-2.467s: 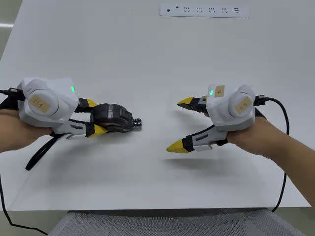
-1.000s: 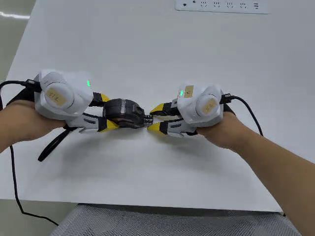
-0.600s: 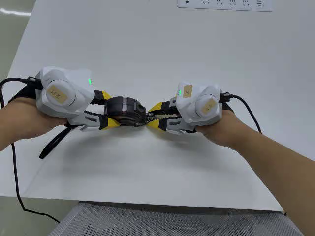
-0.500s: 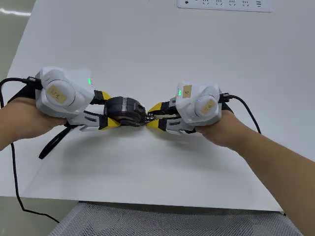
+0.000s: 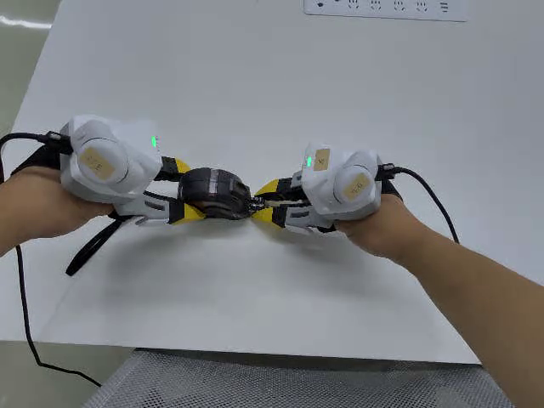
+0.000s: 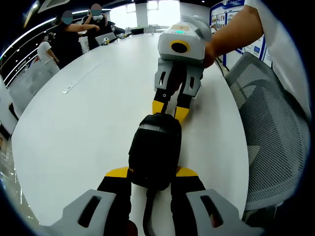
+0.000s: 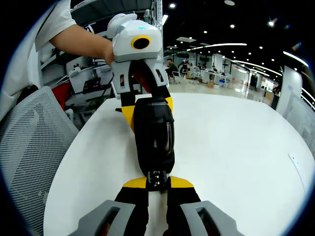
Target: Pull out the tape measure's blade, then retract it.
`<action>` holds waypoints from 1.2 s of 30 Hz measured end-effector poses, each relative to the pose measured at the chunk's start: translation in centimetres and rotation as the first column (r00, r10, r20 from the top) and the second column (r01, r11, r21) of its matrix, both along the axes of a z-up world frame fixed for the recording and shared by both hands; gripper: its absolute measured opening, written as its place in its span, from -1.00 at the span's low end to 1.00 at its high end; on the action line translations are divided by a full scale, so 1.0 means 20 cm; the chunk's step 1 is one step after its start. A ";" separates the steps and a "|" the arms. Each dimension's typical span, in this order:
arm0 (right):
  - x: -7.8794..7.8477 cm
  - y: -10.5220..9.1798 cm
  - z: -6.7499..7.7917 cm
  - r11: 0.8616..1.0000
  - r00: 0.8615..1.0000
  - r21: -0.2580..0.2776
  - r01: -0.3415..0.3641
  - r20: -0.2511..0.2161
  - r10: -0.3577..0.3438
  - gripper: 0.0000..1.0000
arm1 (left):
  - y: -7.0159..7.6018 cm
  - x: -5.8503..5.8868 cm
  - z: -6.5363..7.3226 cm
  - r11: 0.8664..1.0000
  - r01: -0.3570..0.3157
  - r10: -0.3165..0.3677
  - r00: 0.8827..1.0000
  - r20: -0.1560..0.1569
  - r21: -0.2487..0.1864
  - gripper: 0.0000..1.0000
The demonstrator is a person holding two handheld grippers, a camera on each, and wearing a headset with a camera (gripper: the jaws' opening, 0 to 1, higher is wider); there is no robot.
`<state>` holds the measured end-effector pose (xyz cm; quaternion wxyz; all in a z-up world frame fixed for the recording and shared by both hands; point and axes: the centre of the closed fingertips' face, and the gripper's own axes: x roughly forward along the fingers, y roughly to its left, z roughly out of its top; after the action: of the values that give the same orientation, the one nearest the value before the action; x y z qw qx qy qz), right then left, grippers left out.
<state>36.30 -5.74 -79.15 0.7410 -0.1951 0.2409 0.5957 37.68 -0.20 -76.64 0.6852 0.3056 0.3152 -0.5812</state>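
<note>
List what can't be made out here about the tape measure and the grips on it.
- Blade length pulled out: head view, the right gripper covers the hook and the mouth of the tape measure.
- Its lettering: both gripper views, too dark.
- Pad contact of the left gripper: left gripper view, the tape measure hides it.
- The power strip: head view, cut by the top edge.

Tape measure (image 5: 212,194) on table (image 5: 255,93), near-centre, between two grippers. Left gripper (image 5: 184,190) at its left, jaws clamped on case's far and near sides. Right gripper (image 5: 265,202) at its right, facing left one, jaws pinched on blade tip (image 5: 253,204) at case's right end. Power strip (image 5: 384,8) on table, far right. Cable (image 5: 21,280) drops off near-left edge. Mesh chair (image 5: 280,382) before near edge.
</note>
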 end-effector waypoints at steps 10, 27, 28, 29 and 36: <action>0.00 -0.01 0.00 1.000 1.000 0.005 0.003 -0.005 -0.003 -0.82 | 0.00 0.00 0.00 1.000 0.007 -0.007 1.000 0.002 -0.001 -0.50; -0.02 -0.14 0.02 1.000 1.000 -0.004 0.029 0.001 -0.029 -0.82 | 0.00 0.00 0.00 1.000 0.007 -0.007 1.000 -0.007 -0.005 -0.50; -0.02 -0.15 0.01 0.999 1.000 -0.006 0.031 0.001 -0.031 -0.82 | 0.00 0.00 0.00 1.000 0.006 -0.006 1.000 -0.008 -0.005 -0.50; -0.02 -0.16 0.02 0.999 0.999 -0.006 0.032 0.001 -0.032 -0.82 | 0.00 0.00 0.00 1.000 0.006 -0.006 1.000 -0.008 -0.006 -0.50; -0.03 -0.21 0.02 0.999 0.999 -0.015 0.039 0.002 -0.039 -0.82 | 0.01 0.00 0.00 1.000 0.008 -0.009 1.000 -0.006 -0.004 -0.50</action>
<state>35.76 -9.88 -78.84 0.7511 -0.1963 0.2484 0.5793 37.71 -0.07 -76.56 0.6824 0.3039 0.3148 -0.5856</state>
